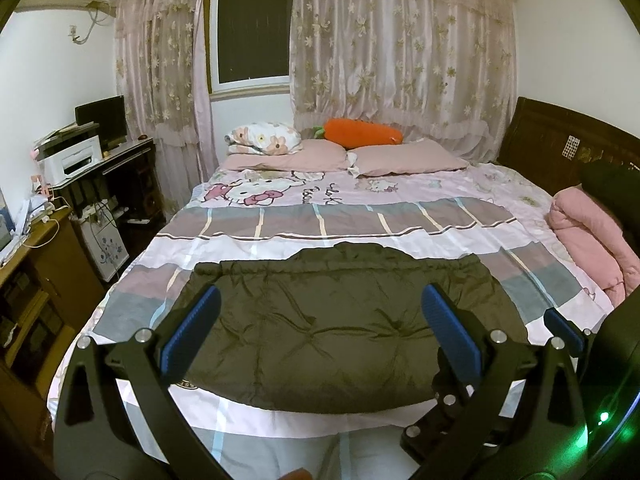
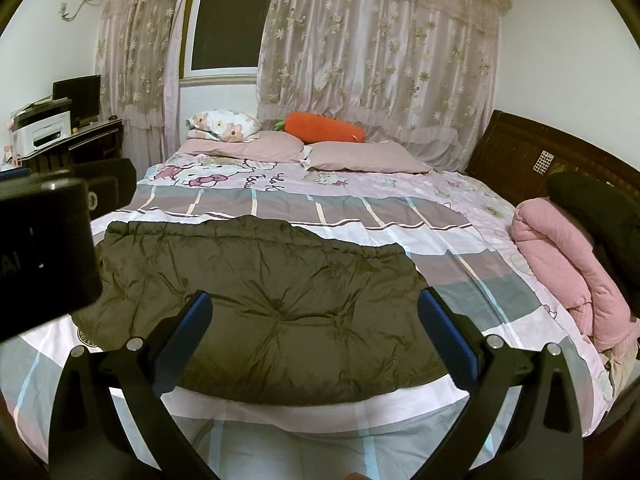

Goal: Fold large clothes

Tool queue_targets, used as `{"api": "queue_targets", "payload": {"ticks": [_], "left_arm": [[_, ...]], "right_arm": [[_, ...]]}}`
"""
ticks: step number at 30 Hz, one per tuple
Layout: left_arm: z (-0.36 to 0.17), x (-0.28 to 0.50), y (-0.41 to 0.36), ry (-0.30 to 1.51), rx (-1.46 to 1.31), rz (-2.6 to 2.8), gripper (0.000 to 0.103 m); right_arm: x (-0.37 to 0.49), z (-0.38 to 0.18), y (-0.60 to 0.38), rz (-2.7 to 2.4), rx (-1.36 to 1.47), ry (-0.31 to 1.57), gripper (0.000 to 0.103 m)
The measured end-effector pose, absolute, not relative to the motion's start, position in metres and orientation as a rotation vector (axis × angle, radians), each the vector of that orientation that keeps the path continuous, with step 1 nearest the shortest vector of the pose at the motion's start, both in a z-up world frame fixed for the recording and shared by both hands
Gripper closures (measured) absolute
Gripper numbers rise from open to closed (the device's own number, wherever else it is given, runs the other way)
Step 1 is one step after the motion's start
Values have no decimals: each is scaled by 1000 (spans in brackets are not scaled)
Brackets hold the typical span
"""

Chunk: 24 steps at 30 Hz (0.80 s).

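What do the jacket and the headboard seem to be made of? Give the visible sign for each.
Jacket: probably padded synthetic shell, nylon or polyester; slight sheen, puffy quilting, fine creases radiating from stitch points.
Headboard: probably dark-stained wood; brown glossy surface with carved panel lines.

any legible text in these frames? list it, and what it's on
"Hello Kitty" script, upside down and partly cut off, on the bed sheet.
Round patch on the dark jacket: ring of letters, too small and partly hidden to read.
Sticker sheet on the headboard: dots only, no text.
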State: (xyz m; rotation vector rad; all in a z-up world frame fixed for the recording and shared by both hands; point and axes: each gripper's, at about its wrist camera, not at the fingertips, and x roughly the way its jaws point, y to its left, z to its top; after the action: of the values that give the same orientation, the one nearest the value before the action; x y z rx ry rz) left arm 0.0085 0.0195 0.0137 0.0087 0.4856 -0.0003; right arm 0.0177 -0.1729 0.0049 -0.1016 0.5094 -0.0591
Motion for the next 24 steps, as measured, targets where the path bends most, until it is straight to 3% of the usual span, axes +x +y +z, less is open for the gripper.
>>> {"api": "queue_targets", "payload": {"ticks": [24], "left_arm": [[19,15,28,525,12,4,2]], "right_arm": [[15,2,-172,-57,-103,521,1]]}}
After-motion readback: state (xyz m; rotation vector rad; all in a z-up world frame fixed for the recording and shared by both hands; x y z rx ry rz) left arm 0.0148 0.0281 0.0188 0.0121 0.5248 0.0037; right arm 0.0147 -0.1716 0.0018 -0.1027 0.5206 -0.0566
